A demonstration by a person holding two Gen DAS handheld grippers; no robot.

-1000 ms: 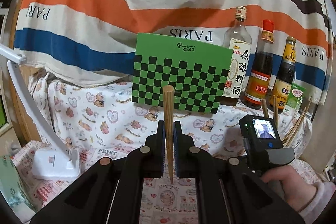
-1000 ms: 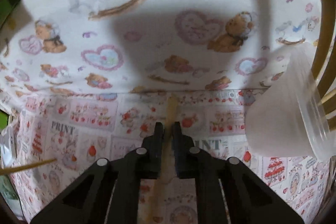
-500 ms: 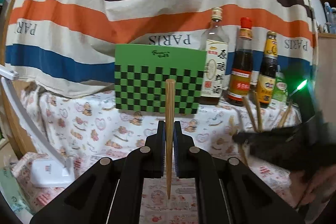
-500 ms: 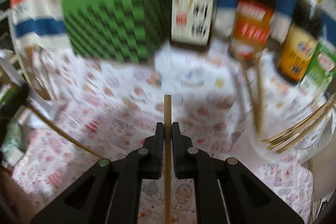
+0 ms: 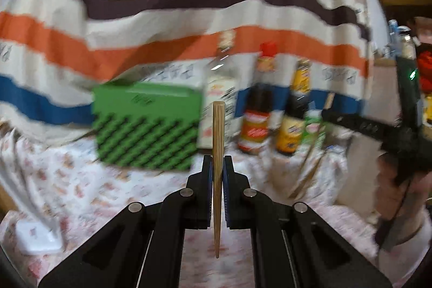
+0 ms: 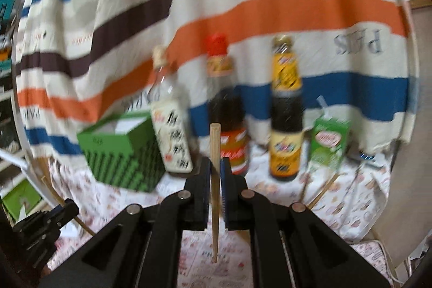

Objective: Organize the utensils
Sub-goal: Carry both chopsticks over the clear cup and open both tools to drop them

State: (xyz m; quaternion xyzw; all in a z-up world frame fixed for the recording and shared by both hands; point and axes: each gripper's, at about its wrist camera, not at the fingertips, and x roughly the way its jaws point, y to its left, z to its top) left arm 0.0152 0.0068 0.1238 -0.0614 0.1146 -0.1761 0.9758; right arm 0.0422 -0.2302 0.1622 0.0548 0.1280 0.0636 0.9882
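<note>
My left gripper [image 5: 216,166] is shut on a wooden chopstick [image 5: 217,131] that stands upright between the jaws, thick end up. My right gripper [image 6: 215,166] is shut on a second wooden chopstick [image 6: 215,142], also upright. Both are held above the patterned tablecloth [image 5: 94,190]. Several more chopsticks [image 5: 310,169] lean in a clear cup to the right of the bottles; in the right wrist view they [image 6: 324,188] show at the lower right. The right gripper's body [image 5: 405,131] shows at the right edge of the left wrist view.
A green checkered box [image 5: 145,131] stands at the back left, also in the right wrist view [image 6: 121,153]. Three sauce bottles [image 6: 226,112] and a green drink carton [image 6: 329,142] stand along a striped cloth backdrop. A white lamp base [image 5: 37,236] sits at the lower left.
Both grippers have lifted and tilted up, so the views now look higher at the backdrop. The right gripper swung from facing the tablecloth to facing the bottles. Both chopsticks stay gripped.
</note>
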